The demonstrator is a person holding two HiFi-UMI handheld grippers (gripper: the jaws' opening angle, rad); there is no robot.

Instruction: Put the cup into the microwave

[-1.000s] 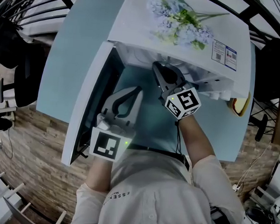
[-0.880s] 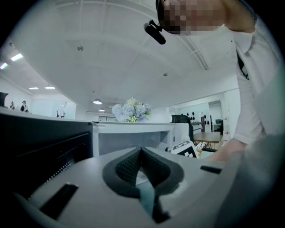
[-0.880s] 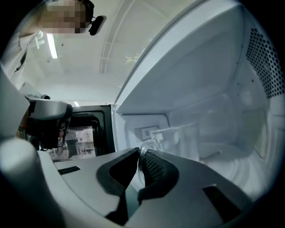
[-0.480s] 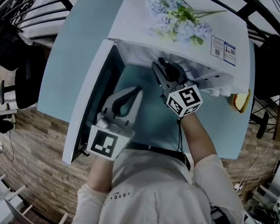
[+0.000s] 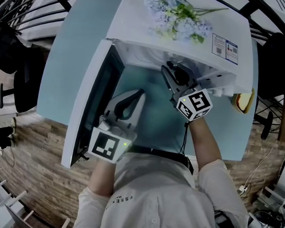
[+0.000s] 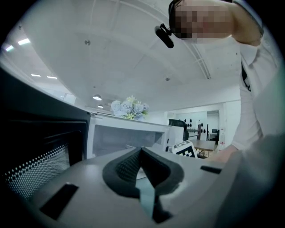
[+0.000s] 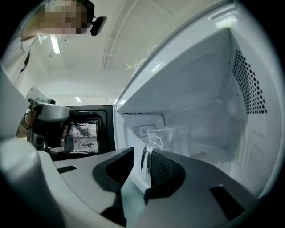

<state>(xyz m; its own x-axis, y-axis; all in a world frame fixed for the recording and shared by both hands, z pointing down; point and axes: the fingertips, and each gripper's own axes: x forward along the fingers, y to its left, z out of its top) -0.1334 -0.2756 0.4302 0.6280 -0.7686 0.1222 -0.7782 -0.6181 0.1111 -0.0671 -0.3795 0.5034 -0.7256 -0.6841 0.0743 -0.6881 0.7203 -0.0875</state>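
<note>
Right gripper (image 7: 140,156): I saw jaws opening, gap narrow, handle of glass cup (image 7: 176,136) between them, unpinched. Cup sat inside microwave (image 7: 209,80). Left gripper (image 6: 141,153) was closed, empty. My worry: crooked pull-out, jaw snags handle, tips cup.

We count one white boxy microwave (image 5: 138,19), one clear glass cup (image 7: 171,136), one pale blue flower bunch (image 5: 175,16), and two grey grippers: left gripper (image 5: 142,92), right gripper (image 5: 167,68).

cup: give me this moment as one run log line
cup: inside microwave | right claw: opening, cup handle between jaws | left claw: shut, empty | door: open
</note>
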